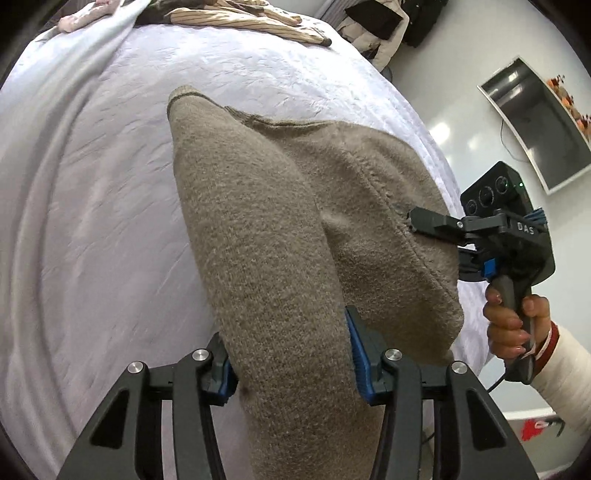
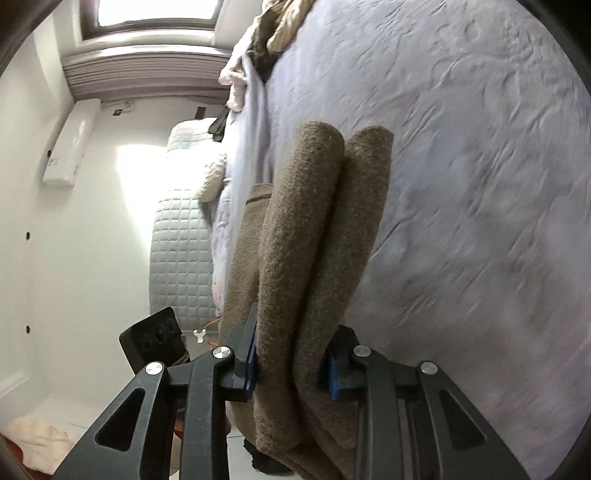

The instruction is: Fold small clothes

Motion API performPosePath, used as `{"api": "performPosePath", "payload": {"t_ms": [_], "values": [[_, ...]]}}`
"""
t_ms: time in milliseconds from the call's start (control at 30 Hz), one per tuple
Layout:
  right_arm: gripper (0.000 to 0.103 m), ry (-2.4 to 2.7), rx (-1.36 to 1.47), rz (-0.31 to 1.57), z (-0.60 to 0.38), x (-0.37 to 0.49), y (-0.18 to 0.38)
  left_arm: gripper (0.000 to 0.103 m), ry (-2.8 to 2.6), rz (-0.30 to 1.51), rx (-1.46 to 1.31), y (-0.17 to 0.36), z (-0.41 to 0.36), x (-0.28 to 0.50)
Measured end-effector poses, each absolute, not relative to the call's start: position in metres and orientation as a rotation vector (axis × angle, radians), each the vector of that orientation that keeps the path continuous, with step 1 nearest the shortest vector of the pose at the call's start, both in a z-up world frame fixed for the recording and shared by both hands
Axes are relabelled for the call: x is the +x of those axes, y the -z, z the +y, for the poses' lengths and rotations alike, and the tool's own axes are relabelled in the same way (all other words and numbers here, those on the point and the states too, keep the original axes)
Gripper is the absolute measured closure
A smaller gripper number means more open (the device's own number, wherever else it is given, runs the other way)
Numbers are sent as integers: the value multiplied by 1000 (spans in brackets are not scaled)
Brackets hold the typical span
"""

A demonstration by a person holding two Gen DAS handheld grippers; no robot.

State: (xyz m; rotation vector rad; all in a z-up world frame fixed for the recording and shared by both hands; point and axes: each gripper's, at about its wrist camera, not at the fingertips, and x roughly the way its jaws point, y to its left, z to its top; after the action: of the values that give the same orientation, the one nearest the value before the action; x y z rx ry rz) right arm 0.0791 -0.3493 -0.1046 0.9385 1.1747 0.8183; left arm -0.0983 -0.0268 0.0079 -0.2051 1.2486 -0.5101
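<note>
A thick tan knit garment (image 1: 280,236) hangs folded over the white bed (image 1: 92,221). My left gripper (image 1: 291,354) is shut on a fold of it near the bottom of the left wrist view. My right gripper (image 1: 417,223) grips the garment's right edge there, held by a hand. In the right wrist view the right gripper (image 2: 291,365) is shut on two stacked folds of the garment (image 2: 314,240), which stretches ahead above the bed (image 2: 480,184). The left gripper's black body (image 2: 155,339) shows at the lower left.
A striped beige garment (image 1: 251,18) and pink clothes (image 1: 85,16) lie at the bed's far end. A wall-mounted screen (image 1: 535,118) is on the right. A quilted grey mattress pad (image 2: 181,229) leans by the wall, under a window (image 2: 151,11).
</note>
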Motion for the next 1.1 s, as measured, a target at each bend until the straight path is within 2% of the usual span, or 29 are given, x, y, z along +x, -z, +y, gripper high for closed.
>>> {"api": "performPosePath", "payload": {"t_ms": [133,300,400,467,533,633,700,767,833,900,933,1100], "values": [[72,-831,930,1190,-317,45,108,52,483,1276,-199,-4,3,-142],[72,-723,863,1308,-280,20,143,51,345,1367,-172,36,26,-174],[69,-557,728,1421,-266,14,165,43,247,1396,-152,44,41,-191],[58,-497,682,1413,-266,6,159,20,202,1372,-100,34,46,-198],[41,-453,658,1387,-268,-4,145,15,165,1333,-24,25,43,-204],[40,-426,626,1332,-267,-26,120,15,146,1303,-6,15,58,-208],[40,-442,639,1304,-267,-47,109,0,112,1286,18,14,66,-211],[41,-457,647,1315,-260,-59,112,0,77,1263,53,16,58,-208],[44,-446,637,1350,-249,-63,124,0,53,1241,65,19,40,-197],[81,-432,647,1388,-241,-65,143,0,42,1233,65,17,36,-196],[91,-398,604,1407,-237,-62,145,0,40,1237,57,13,38,-195],[92,-350,275,1346,-231,-72,112,0,35,1273,-14,19,42,-188]]}}
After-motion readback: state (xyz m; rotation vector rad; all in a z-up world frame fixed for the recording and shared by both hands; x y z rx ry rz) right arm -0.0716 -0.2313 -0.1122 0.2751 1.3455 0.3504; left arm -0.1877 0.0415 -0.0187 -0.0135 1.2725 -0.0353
